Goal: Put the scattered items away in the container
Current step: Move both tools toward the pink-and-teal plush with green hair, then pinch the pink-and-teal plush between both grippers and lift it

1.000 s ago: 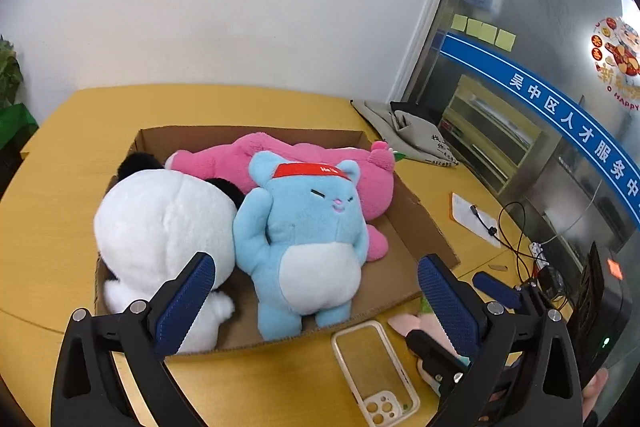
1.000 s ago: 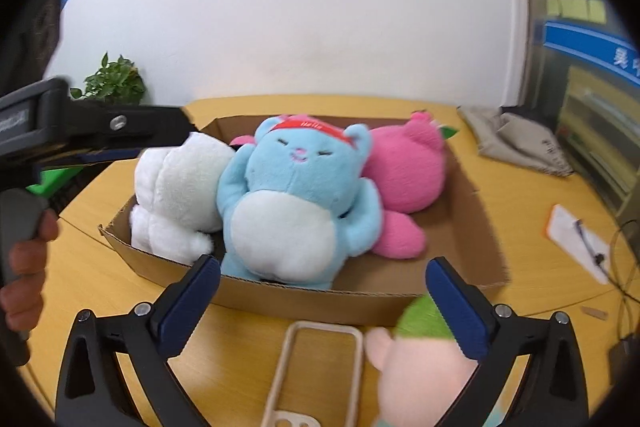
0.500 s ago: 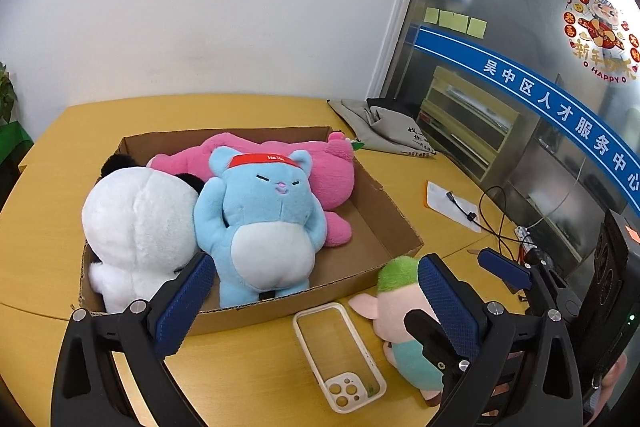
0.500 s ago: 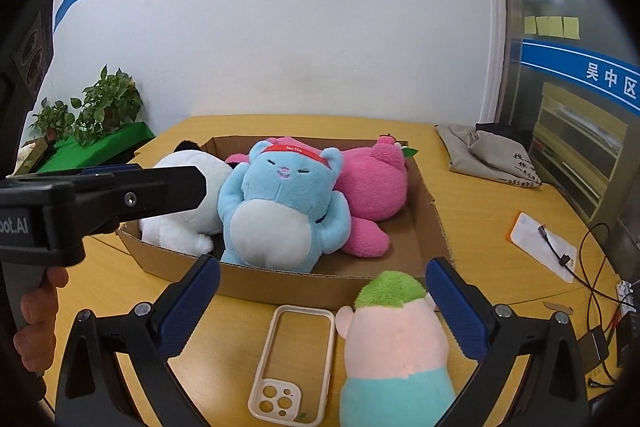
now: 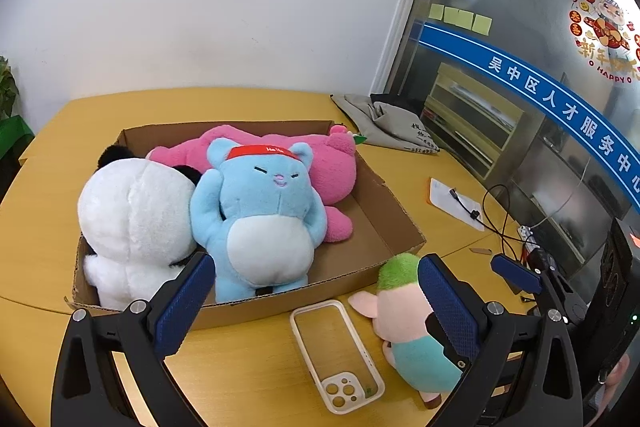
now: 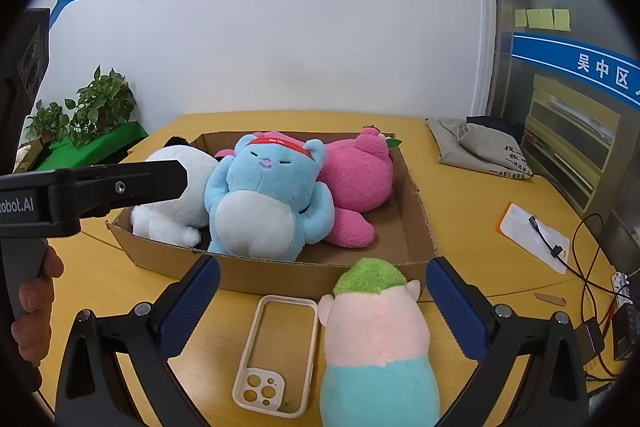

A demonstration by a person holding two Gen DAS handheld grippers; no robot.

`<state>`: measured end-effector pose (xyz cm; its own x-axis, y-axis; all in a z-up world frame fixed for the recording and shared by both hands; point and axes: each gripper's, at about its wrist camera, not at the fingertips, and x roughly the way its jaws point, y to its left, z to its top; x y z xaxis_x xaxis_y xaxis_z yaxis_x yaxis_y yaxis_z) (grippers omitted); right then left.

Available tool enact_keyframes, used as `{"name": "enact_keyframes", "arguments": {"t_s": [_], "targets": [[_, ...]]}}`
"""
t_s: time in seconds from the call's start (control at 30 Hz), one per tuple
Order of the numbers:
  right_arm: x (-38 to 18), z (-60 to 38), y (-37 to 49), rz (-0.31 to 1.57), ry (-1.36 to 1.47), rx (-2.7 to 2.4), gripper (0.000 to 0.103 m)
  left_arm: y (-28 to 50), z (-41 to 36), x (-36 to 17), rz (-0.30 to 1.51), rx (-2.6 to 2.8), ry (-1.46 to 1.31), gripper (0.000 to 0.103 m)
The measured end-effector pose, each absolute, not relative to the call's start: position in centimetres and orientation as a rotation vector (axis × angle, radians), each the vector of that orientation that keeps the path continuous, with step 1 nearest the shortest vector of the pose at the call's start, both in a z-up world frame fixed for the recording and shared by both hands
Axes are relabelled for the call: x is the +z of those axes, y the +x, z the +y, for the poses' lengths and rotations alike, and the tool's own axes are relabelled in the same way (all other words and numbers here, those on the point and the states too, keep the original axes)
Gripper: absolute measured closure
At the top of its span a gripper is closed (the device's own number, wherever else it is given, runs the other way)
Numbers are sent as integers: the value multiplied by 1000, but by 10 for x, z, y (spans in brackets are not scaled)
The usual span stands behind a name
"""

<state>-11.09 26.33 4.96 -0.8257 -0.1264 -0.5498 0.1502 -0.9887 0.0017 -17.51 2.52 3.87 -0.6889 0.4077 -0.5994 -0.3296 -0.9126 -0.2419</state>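
Cardboard box (image 6: pixel 416 223) at 12 o'clock has the white (image 6: pixel 176 199), blue (image 6: pixel 264 203) and pink plushies (image 6: pixel 356 183) inside. Phone case (image 6: pixel 276 343) and green-haired plush (image 6: pixel 376 339) sit outside at 6. Left gripper (image 5: pixel 316 303) and right gripper (image 6: pixel 324 303) both spread wide, holding nothing.

Bright, even indoor light, sharp focus, strong fisheye bending with dark corners

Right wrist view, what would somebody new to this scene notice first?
Probably the cardboard box on the yellow table, packed with a blue plush wearing a red headband between a white plush and a pink plush. Next, the green-haired plush just outside the box's near wall, between the open right gripper fingers, beside a clear phone case.
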Motion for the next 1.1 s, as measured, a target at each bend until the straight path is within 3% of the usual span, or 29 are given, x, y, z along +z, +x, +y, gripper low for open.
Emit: {"name": "enact_keyframes", "arguments": {"t_s": [0.23,0.6,0.77,0.87,0.93,1.1], "targets": [[28,308,-100,-28,934,-2876,0,-184,60,16,-133,2445,-1037,0],[-46,323,-92,6,1242,-2734,1,-218,137,-34,-95,2244,-1194,0],[-61,323,-87,-63,1227,-2654,15,-235,155,-63,-95,2175,-1290,1],[-61,324,-82,-54,1200,-2659,19,-235,157,-71,-131,2122,-1295,7],[-62,328,-81,-85,1195,-2654,20,-236,157,-72,-188,2067,-1301,24],[-61,326,-82,-72,1186,-2657,23,-228,159,-62,-141,2082,-1269,32]]}}
